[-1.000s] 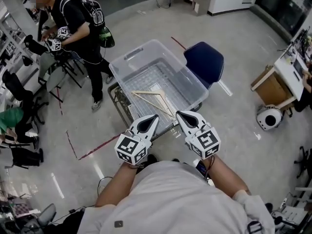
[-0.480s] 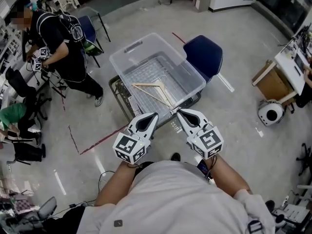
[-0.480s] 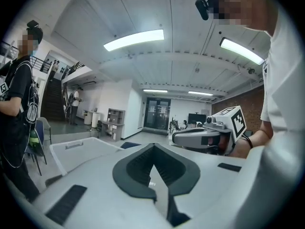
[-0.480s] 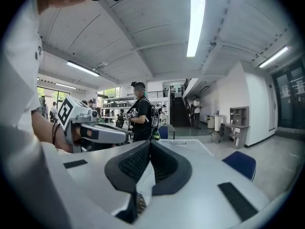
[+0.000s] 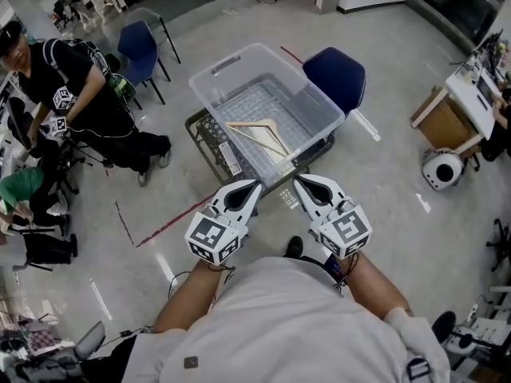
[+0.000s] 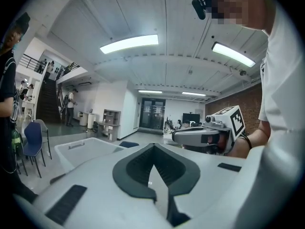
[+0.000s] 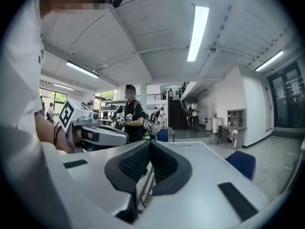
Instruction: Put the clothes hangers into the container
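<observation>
A clear plastic container (image 5: 239, 70) sits on a black wire cart (image 5: 209, 138) on the floor ahead of me. One wooden clothes hanger (image 5: 259, 132) lies inside it, near the front wall. My left gripper (image 5: 255, 184) and right gripper (image 5: 297, 179) hover side by side just short of the container's near edge, both shut with nothing between the pads. In the left gripper view the left gripper (image 6: 152, 147) points past the container (image 6: 81, 149), and the right gripper's body (image 6: 209, 135) shows beside it. In the right gripper view the right gripper (image 7: 149, 143) has its pads together.
A blue chair (image 5: 335, 74) stands right behind the container, and another blue chair (image 5: 140, 42) at the far left. A person in black (image 5: 80, 94) is at the left by desks. A cardboard box (image 5: 447, 138) and a round white device (image 5: 441, 168) sit at the right. Red tape (image 5: 168, 226) marks the floor.
The container and cart have slid a little farther up the head view. The person in black has moved left and lower. Both grippers keep their place and stay shut.
</observation>
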Demonstrator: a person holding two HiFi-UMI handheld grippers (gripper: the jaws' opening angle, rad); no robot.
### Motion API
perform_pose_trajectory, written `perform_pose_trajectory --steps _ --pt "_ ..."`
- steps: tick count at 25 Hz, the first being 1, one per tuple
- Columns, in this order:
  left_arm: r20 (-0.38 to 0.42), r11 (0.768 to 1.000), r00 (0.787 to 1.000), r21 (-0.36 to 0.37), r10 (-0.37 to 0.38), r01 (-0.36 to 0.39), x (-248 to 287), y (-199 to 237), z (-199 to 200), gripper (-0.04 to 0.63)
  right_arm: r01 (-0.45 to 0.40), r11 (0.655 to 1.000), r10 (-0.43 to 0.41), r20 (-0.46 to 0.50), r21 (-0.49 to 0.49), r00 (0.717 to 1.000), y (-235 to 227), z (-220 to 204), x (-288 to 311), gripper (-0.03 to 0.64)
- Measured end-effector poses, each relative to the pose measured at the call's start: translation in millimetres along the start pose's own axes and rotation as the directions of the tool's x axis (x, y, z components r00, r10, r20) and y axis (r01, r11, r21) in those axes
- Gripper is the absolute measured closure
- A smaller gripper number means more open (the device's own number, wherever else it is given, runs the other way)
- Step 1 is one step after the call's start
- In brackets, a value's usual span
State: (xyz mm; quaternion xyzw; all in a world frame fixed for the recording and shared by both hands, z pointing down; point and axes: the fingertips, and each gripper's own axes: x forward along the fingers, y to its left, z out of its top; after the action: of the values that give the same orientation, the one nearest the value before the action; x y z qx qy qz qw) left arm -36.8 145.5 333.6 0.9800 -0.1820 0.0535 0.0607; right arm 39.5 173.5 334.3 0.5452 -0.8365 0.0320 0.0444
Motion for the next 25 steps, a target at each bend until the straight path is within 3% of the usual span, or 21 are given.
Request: perform_pose_trajectory --steps 15,25 --pt "0.024 0.998 0.998 0.019 -0.063 0.063 -106.1 -13.6 -4.7 0.578 0.078 0.997 -0.078 0.029 -0.011 0.997 110.5 6.1 -20.6 0.597" --pt "0.035 0.993 0.993 0.038 -0.110 0.109 -130.5 -26.4 -11.8 0.578 0.118 0.993 -0.117 0.051 -0.018 0.992 140.9 3.8 -32.0 0.597"
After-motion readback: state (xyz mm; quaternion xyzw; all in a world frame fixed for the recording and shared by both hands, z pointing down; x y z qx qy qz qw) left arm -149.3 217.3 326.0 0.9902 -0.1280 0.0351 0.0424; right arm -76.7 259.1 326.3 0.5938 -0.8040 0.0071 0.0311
